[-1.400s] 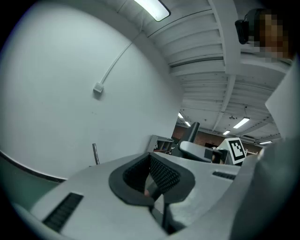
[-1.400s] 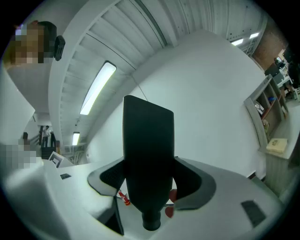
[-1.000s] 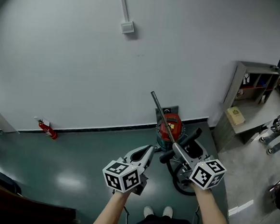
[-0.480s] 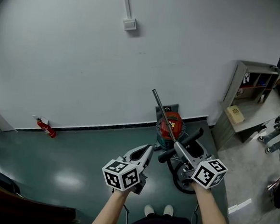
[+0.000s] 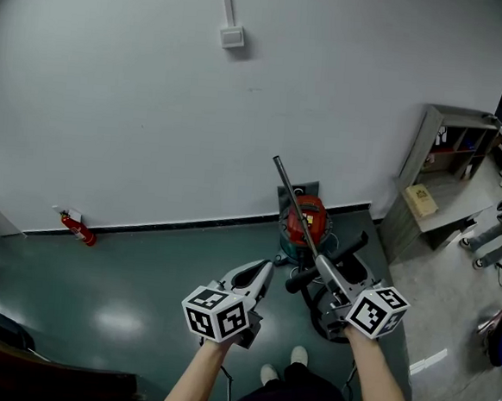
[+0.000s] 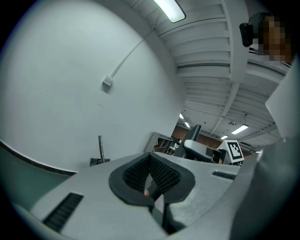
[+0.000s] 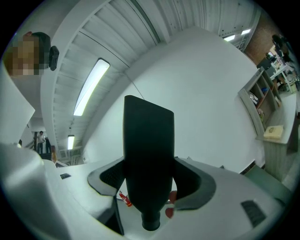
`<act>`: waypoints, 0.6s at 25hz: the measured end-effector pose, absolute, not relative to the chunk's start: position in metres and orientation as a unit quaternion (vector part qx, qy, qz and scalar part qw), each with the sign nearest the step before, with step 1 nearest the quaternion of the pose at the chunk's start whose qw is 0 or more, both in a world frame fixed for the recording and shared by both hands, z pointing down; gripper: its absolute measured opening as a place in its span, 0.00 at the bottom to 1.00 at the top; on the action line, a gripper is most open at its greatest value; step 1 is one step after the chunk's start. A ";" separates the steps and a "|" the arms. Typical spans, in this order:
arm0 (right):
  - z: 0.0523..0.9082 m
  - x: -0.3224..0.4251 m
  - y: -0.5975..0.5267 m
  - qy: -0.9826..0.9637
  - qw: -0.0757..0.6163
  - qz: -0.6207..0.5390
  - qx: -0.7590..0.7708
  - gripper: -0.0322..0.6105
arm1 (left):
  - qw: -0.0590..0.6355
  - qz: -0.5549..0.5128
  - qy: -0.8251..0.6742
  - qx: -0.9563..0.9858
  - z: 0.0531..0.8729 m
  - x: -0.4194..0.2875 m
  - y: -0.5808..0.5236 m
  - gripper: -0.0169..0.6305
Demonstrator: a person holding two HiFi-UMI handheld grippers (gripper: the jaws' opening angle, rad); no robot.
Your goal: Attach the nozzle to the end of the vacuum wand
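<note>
The right gripper [image 5: 322,267] clenches the black nozzle [image 5: 349,248], which lies crosswise in its jaws along 2 to 8 o'clock. The vacuum wand [image 5: 292,203] slants 11 to 5 o'clock, its free end at 11 o'clock from that claw. The left gripper [image 5: 266,268] is clenched on nothing, farther off.

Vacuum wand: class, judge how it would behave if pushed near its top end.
The vacuum wand looks like a straight metal tube, so probably stiff, not floppy. It stands long, thin and tilted above the red vacuum cleaner, so a push up there would likely swing or tip it.
</note>
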State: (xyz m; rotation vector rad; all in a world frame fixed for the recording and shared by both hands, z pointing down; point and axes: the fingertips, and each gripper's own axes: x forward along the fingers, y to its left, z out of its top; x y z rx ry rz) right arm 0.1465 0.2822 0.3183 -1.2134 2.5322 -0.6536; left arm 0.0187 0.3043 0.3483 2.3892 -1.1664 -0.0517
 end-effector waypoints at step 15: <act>0.343 0.168 0.195 0.867 0.120 -0.250 -0.414 0.53 | 0.267 -0.010 -0.428 0.863 0.373 0.040 0.218 0.03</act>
